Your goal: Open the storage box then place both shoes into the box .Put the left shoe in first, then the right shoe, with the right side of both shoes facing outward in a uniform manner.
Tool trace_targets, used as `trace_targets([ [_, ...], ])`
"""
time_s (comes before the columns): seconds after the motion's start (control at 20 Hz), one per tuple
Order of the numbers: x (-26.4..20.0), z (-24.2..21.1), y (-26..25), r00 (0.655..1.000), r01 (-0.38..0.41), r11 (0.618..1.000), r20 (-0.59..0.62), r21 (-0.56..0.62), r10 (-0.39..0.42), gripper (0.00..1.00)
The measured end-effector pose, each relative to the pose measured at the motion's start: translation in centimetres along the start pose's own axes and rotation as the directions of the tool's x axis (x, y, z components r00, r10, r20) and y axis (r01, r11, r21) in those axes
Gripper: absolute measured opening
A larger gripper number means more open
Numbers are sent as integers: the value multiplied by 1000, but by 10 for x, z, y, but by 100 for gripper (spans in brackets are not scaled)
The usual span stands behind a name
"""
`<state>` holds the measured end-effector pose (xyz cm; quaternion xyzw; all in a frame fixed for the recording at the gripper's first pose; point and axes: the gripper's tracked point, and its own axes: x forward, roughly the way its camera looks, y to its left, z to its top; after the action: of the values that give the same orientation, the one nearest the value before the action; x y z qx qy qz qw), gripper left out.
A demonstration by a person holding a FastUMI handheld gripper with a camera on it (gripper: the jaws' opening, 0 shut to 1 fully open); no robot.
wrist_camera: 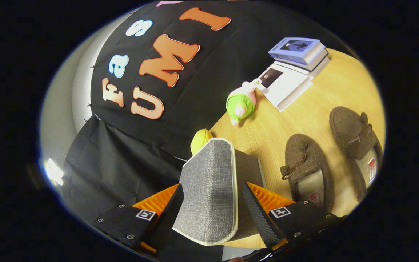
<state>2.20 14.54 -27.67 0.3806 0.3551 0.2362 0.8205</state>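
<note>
Two fingers of the gripper stood apart with the grey lid of the storage box between them; I could not tell whether both pressed on it. The lid was tilted up, so opening looked under way, not finished. Both brown shoes lay side by side on the desk just beyond the box, neither yet packed. Farther along the desk's back edge sat a yellow toy, a green plush toy and stacked books.
</note>
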Motion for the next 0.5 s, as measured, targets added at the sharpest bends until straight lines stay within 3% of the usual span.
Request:
trace_targets([
  [0.5, 29, -24, -3, 986, -113, 985, -105, 134, 127, 98],
])
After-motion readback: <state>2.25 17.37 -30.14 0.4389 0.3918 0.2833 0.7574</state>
